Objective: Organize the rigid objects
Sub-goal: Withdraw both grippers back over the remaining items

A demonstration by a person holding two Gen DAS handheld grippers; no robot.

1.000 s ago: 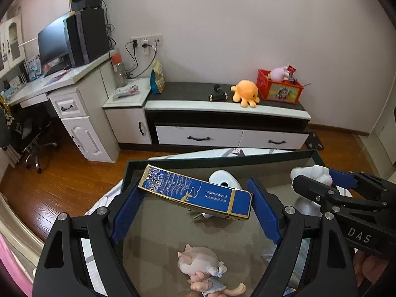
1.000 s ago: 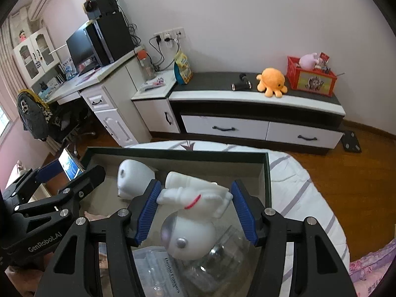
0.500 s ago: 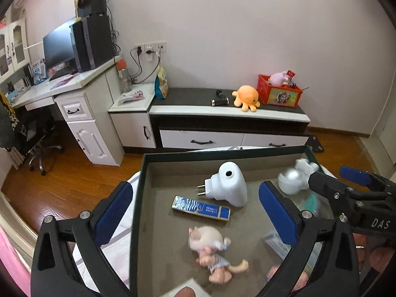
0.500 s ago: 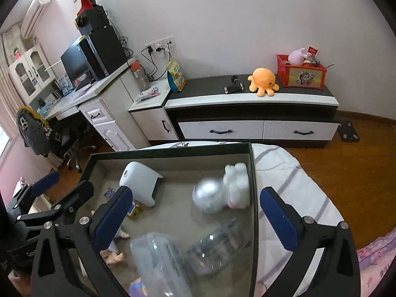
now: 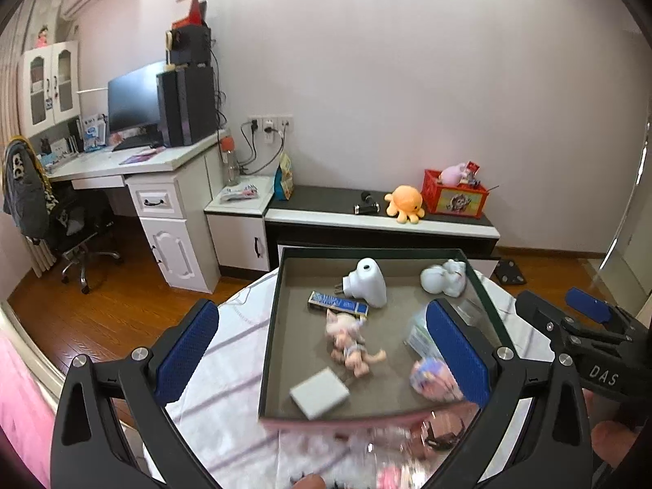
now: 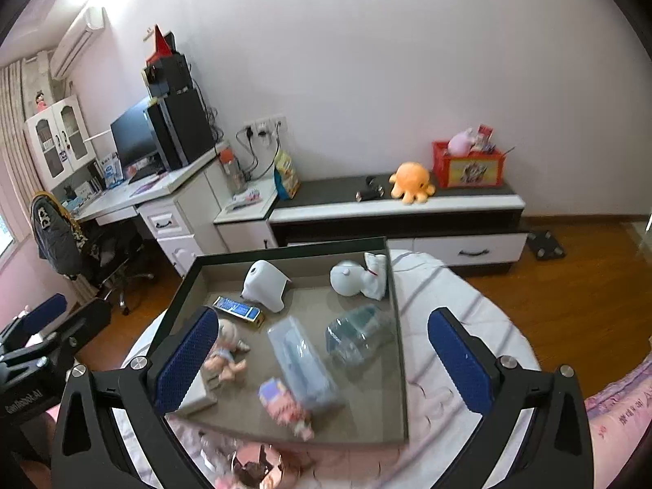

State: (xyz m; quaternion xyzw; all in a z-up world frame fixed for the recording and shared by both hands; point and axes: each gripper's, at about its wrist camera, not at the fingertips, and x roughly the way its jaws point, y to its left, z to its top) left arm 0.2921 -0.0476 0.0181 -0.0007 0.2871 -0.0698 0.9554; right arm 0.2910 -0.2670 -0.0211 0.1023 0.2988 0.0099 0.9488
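Note:
A dark green tray (image 5: 269, 326) with a grey floor lies on the bed. In it rest a blue and gold flat box (image 5: 337, 304), a white plug-in device (image 5: 368, 283), a white astronaut figure (image 5: 444, 279) and a small doll (image 5: 350, 340). My left gripper (image 5: 322, 307) hovers above the tray's near half, open and empty. My right gripper (image 6: 324, 313) is also open and empty over the tray (image 6: 397, 326), with the astronaut figure (image 6: 356, 279) at the far right corner and the blue box (image 6: 238, 309) to its left.
The tray also holds a clear bag (image 6: 301, 362), a clear plastic container (image 6: 358, 334), a pink and purple toy (image 6: 285, 405) and a grey box (image 5: 320, 393). Blurred pink items (image 6: 256, 464) lie at its near edge. A striped sheet (image 6: 460, 309) surrounds it; a low cabinet (image 5: 366, 220) stands beyond.
Both grippers opened, dropping the blue box and the astronaut figure into the tray. Both then drew back and upward, so the whole tray has come into view.

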